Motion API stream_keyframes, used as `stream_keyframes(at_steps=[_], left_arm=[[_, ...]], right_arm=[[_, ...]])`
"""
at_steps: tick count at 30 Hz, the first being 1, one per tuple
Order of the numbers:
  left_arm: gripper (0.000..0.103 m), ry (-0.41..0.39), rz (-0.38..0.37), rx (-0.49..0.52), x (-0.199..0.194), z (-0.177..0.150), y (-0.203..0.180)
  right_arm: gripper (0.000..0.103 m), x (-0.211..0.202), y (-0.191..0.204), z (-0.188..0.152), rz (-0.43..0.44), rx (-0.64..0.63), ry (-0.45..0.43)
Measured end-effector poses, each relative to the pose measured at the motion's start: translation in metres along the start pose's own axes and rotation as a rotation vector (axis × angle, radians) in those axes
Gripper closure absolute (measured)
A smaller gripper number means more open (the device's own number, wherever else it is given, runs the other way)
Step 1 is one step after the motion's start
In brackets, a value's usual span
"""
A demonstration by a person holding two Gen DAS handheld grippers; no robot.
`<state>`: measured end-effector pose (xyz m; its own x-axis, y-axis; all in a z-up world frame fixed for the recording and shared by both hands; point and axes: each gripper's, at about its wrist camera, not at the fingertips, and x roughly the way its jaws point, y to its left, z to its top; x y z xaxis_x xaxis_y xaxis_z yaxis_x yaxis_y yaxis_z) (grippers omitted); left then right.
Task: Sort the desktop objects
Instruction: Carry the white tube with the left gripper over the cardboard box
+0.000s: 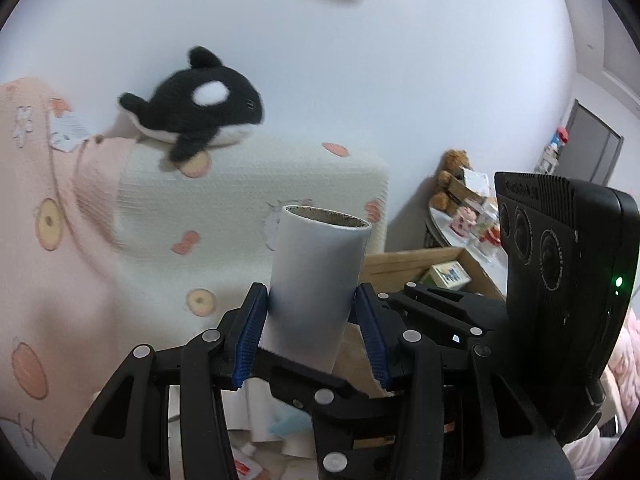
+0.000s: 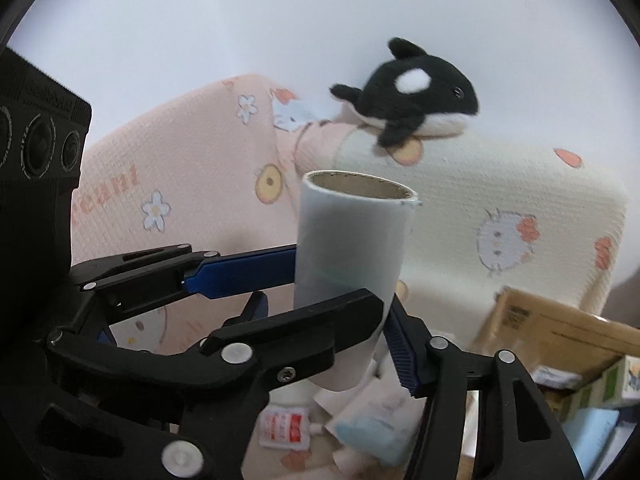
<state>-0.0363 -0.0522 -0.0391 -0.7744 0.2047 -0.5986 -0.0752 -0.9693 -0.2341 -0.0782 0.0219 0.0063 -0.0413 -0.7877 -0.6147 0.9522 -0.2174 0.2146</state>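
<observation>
Paper roll [image 1: 316,280] is held upright, well above the surface, cardboard core visible at its top. Left gripper [image 1: 311,294] is closed on it: both blue pads [image 1: 250,340] are pressed against the roll's sides near its lower half. In the right wrist view the same roll [image 2: 352,240] is seen with the left gripper's blue finger reaching it from 9 o'clock. Right gripper [image 2: 382,312] is set narrowly around the roll's lower end; whether its jaws actually bear on the roll cannot be told, since 1 finger crosses in front of it. Cardboard box [image 1: 408,260] lies at 3 o'clock of the roll, with a small carton [image 1: 446,276] already inside, so some sorting is judged done. Loose clutter is left below the roll at 6 o'clock: a red-and-white tube [image 2: 284,428] and crumpled papers [image 2: 372,432]. The roll itself is not yet placed. Orca plush [image 1: 196,104] is seen at 11 o'clock on a cream pillow [image 1: 240,200], beside a pink pillow [image 1: 52,240]. Task is judged in its middle, with 1 item in hand and several left.
</observation>
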Motion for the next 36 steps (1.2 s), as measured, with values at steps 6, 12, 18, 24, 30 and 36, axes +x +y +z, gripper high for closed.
stream_keyframes(at_steps=[6,12,18,24,30,36], left_arm=[[0.054,0.035,-0.009,0.059,0.016,0.005,-0.031],[0.054,0.063,-0.046,0.107,0.032,0.013,-0.062],[0.054,0.114,-0.080,0.109,0.051,0.016,-0.092],[0.054,0.223,-0.101,0.078,0.082,0.005,-0.108],[0.054,0.339,-0.122,0.063,0.112,-0.001,-0.119],[0.054,0.445,-0.197,-0.015,0.142,0.000,-0.128]], right_arm=[[0.046,-0.015,-0.019,-0.012,-0.042,0.025,0.053],[0.046,-0.038,-0.045,-0.016,-0.063,0.053,0.049],[0.045,-0.056,-0.072,-0.023,-0.097,0.051,0.098],[0.045,-0.057,-0.099,-0.042,-0.095,0.106,0.192],[0.045,-0.050,-0.123,-0.058,-0.070,0.149,0.287],[0.045,-0.052,-0.153,-0.063,-0.092,0.184,0.360]])
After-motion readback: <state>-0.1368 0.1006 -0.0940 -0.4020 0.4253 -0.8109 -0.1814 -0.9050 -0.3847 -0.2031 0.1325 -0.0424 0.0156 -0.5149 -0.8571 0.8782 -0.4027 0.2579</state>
